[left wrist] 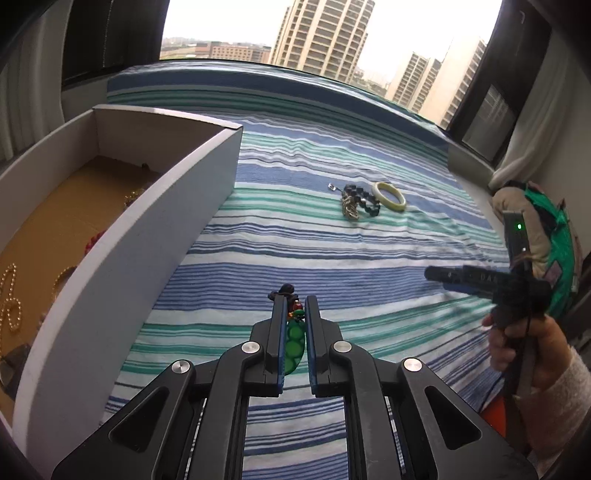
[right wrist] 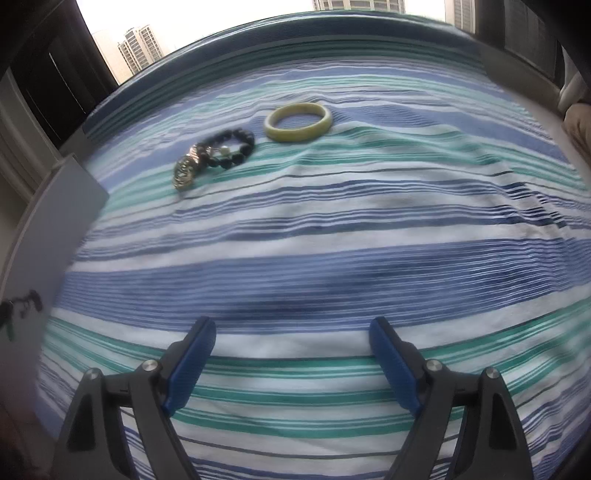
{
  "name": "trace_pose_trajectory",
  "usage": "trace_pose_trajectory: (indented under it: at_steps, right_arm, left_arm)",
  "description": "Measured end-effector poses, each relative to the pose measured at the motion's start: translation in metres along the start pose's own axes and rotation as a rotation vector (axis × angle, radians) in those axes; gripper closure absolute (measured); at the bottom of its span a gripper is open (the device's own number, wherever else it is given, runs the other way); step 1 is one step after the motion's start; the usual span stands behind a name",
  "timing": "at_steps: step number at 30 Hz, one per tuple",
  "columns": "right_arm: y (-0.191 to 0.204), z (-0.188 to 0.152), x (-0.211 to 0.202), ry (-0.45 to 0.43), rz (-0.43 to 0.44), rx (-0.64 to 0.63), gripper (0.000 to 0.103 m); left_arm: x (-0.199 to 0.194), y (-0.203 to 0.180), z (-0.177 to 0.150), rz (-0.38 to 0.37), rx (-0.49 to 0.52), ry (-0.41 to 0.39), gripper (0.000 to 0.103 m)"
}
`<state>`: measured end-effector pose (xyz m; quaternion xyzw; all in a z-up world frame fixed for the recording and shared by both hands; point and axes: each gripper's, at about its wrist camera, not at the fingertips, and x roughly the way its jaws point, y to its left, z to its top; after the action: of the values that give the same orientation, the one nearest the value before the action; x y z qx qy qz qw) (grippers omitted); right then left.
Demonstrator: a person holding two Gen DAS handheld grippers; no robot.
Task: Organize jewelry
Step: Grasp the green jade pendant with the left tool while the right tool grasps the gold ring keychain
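Note:
My left gripper [left wrist: 295, 301] is shut on a green pea-pod pendant [left wrist: 294, 345] with a dark cord, held above the striped cloth beside the white box [left wrist: 122, 254]. The box holds gold bead chains [left wrist: 10, 295] and a red piece [left wrist: 92, 242] on its brown floor. My right gripper [right wrist: 291, 326] is open and empty above the cloth; it also shows in the left wrist view [left wrist: 434, 274]. On the cloth lie a pale yellow bangle [right wrist: 297, 122] [left wrist: 388, 195], a black bead bracelet [right wrist: 231, 147] [left wrist: 364, 201] and a gold chain piece [right wrist: 184, 173] [left wrist: 349, 210].
The blue, green and white striped cloth [right wrist: 332, 258] covers the bed. The white box's corner [right wrist: 66, 206] stands at the left in the right wrist view. A window with tall buildings [left wrist: 321, 33] is behind. A cushion [left wrist: 532, 229] lies at the right.

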<state>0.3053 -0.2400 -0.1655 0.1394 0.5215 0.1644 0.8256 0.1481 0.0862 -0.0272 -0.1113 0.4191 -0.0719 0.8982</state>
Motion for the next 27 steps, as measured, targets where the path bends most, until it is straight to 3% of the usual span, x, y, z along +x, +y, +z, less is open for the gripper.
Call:
trace_pose_trajectory:
  at_steps: [3,5,8,13,15,16,18,23,27]
  right_arm:
    - [0.021,0.036,0.024,0.035,0.14,0.085,0.017]
    - [0.041,0.059,0.046,0.042,0.132,0.088,0.032]
    - [0.069,0.086,0.081,0.059,0.079,0.065,0.04]
    - [0.104,0.106,0.104,-0.019,-0.097,0.014,0.043]
    - [0.111,0.106,0.107,-0.008,-0.196,-0.022,0.07]
    - [0.111,0.106,0.107,0.011,-0.177,-0.024,0.08]
    - [0.105,0.1,0.099,0.047,-0.121,-0.005,0.081]
    - [0.092,0.088,0.031,0.027,0.095,-0.029,0.082]
    - [0.078,0.075,-0.018,0.035,0.213,-0.024,0.082]
  left_arm:
    - [-0.003,0.004,-0.008,-0.015,-0.017,0.0,0.096]
    - [-0.007,0.007,-0.011,-0.023,-0.033,0.001,0.096]
    - [-0.019,0.013,-0.019,-0.026,-0.051,-0.005,0.096]
    - [-0.028,0.018,-0.029,-0.008,-0.049,-0.006,0.096]
    - [-0.029,0.021,-0.032,-0.005,-0.051,0.002,0.096]
    - [-0.031,0.022,-0.033,-0.004,-0.053,0.002,0.096]
    - [-0.037,0.024,-0.034,0.004,-0.055,-0.005,0.096]
    - [-0.048,0.031,-0.037,0.057,-0.047,-0.032,0.096]
    - [-0.053,0.039,-0.042,0.033,-0.096,-0.033,0.096]
